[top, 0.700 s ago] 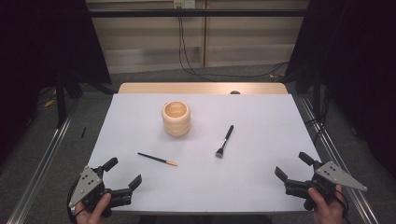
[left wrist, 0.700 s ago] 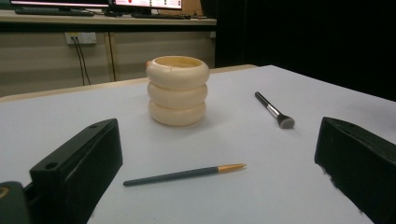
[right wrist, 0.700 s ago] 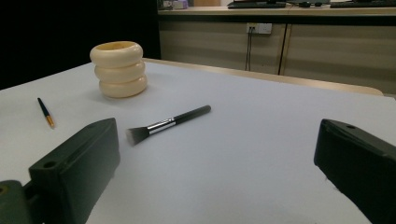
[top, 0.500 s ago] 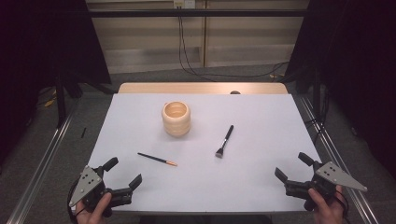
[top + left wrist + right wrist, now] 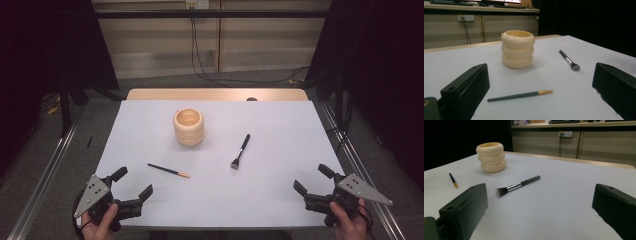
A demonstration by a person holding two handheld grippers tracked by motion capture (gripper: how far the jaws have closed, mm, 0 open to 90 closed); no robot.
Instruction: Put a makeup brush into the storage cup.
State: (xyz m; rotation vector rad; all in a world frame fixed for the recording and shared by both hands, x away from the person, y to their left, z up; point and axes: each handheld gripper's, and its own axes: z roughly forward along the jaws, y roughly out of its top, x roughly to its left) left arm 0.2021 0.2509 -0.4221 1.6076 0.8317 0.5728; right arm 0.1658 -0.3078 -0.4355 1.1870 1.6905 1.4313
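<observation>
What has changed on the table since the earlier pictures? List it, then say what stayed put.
Nothing visibly changed. The left gripper and the right gripper hold open and empty at the near corners of the white table. The cream three-ringed holder, the slim dark pencil with a gold tip and the black-handled makeup brush lie where they did.

Bare table [image 5: 280,200] before both grippers, ridged cup [image 5: 188,127] standing mid-table, pencil [image 5: 168,170], brush [image 5: 240,151] lying flat
</observation>
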